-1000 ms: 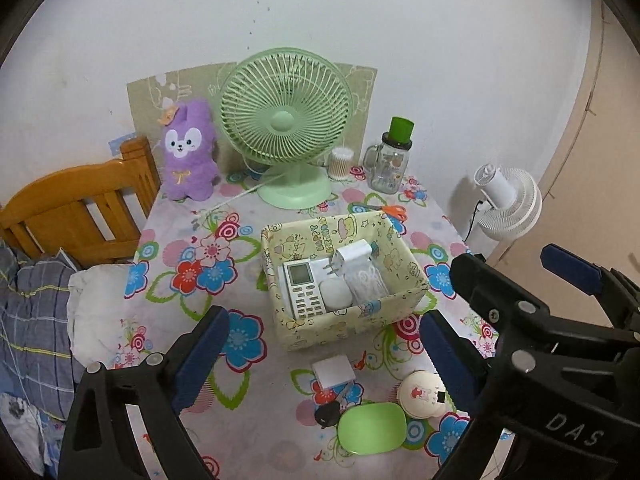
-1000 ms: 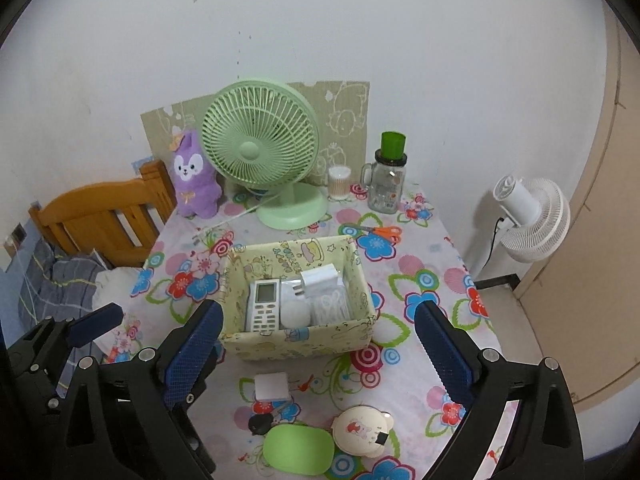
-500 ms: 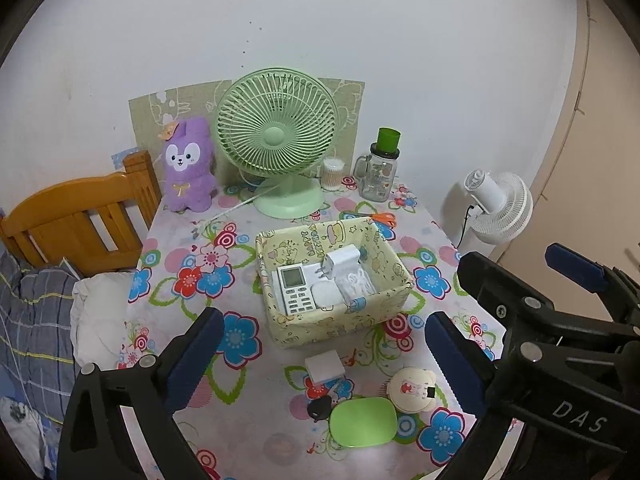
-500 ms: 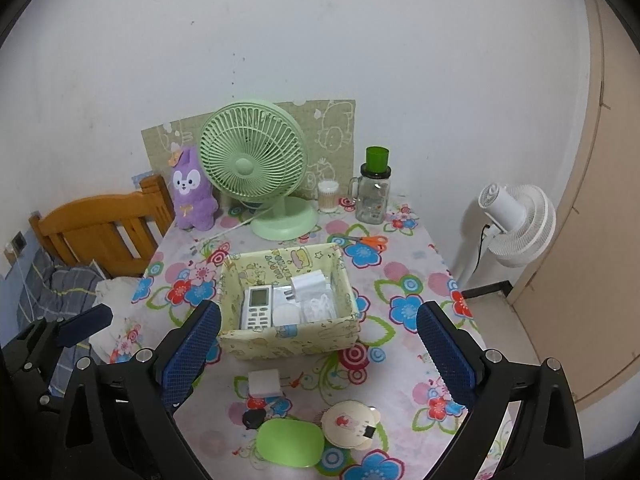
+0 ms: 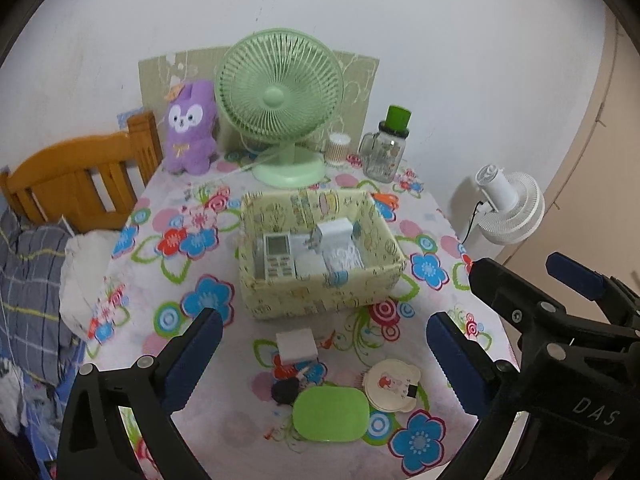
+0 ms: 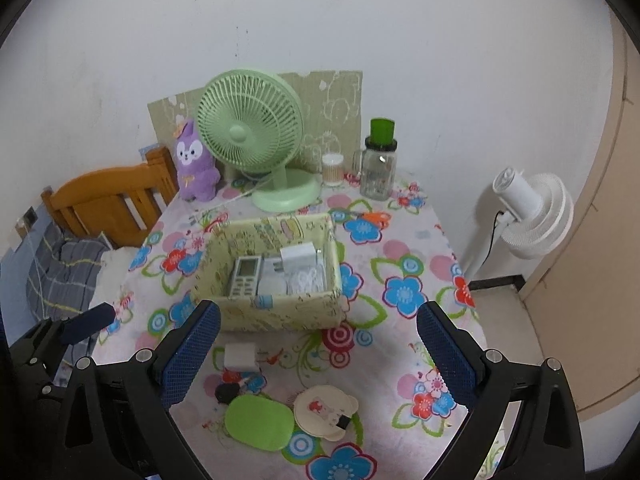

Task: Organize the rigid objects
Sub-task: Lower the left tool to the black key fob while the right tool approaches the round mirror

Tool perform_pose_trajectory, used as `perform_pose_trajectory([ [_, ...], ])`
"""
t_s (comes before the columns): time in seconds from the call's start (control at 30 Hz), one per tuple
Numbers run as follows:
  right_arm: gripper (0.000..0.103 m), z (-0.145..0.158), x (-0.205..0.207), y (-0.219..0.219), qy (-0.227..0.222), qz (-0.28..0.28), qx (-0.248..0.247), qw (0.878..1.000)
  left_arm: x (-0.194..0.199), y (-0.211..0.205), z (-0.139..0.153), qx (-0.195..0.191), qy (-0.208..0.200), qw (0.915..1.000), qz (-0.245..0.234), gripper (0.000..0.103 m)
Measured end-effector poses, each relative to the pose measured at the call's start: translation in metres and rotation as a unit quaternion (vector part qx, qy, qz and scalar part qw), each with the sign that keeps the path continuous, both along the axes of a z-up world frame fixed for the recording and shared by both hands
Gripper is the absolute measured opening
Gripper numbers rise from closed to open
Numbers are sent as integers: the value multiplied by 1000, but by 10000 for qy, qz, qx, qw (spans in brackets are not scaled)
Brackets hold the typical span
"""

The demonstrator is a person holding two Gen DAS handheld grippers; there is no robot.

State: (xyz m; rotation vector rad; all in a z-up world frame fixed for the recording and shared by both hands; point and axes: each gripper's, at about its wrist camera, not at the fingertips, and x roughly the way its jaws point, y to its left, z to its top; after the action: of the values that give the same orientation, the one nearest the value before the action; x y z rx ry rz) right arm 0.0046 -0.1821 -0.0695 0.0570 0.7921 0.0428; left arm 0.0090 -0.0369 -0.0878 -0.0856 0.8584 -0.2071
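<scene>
Above table [image 5: 224, 432], both grippers nearer now.

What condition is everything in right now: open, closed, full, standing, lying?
Left hand-held gripper: open, empty.
Right hand-held gripper: open, empty.
Patterned box: lidless, holding a remote and charger.
Green fan: upright.
Jar: upright, capped.
Green case: shut, lying flat.
</scene>
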Motion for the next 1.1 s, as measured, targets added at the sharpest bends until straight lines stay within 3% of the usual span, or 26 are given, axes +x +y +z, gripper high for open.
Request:
perform_pose_trajectory([
  [0.4, 100, -57, 5, -19, 306, 57, 25, 9995, 0, -18, -51, 94, 365, 9991, 169, 103],
  [1.1, 100, -141, 24, -10, 1067, -123, 117, 9941, 22, -8, -130, 527, 925, 9941, 210, 103],
])
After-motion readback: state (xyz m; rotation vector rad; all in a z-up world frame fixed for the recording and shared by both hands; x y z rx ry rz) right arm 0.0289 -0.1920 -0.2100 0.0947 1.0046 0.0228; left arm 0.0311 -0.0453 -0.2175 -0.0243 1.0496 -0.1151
